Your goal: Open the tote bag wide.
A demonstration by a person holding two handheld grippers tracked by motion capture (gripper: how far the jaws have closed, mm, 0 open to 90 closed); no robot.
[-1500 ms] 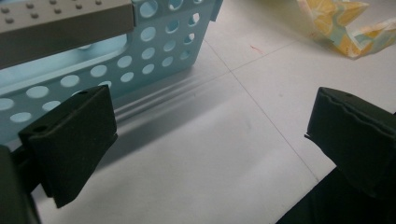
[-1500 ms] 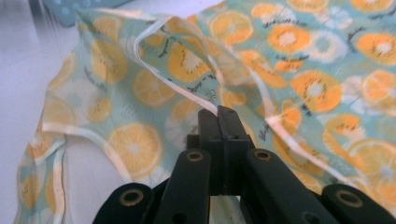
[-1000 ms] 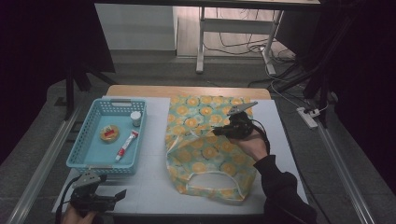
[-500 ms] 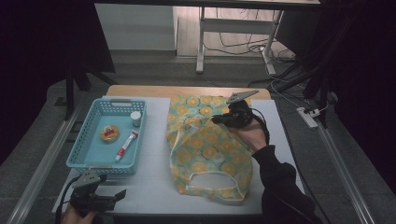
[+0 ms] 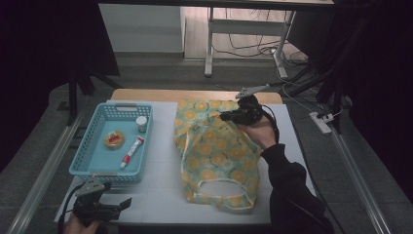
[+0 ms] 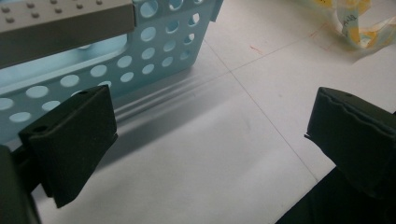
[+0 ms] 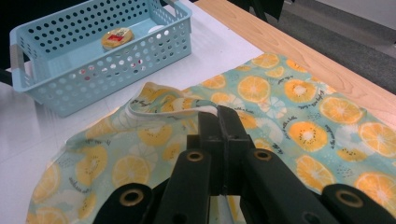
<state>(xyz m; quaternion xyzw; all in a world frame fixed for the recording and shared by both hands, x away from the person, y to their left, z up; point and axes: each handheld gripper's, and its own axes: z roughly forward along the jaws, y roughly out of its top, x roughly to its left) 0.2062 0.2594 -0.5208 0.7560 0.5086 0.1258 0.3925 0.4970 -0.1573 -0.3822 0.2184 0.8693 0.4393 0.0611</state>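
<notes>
at frame centre, the right gripper (image 5: 229, 116), jaws clamped on a fold of the orange-print bag (image 5: 214, 151), lifts its upper edge; the left gripper (image 5: 124, 204) waits apart at lower left. the basket (image 5: 78, 165) items seem unpacked yet.

- The pale green cloth bag printed with orange slices (image 5: 214, 151) looks like thin woven fabric, matt, soft and creased; its folded hem (image 7: 173, 105) shows a stitched edge.
- The light blue plastic basket with round holes (image 5: 87, 163) is smooth moulded plastic with a faint sheen on its walls.
- The white table cover (image 6: 224, 154) is smooth and matt, with fine straight lines crossing it.
- The bare wooden strip of tabletop (image 5: 146, 94) is light, with a smooth, satin finish.
- The left gripper (image 6: 210, 135) has black jaws, matt and rubbery-looking, one with a wavy edge.
- The right gripper (image 7: 218, 122) has dark matt plastic arms with brass-coloured metal rivets.
</notes>
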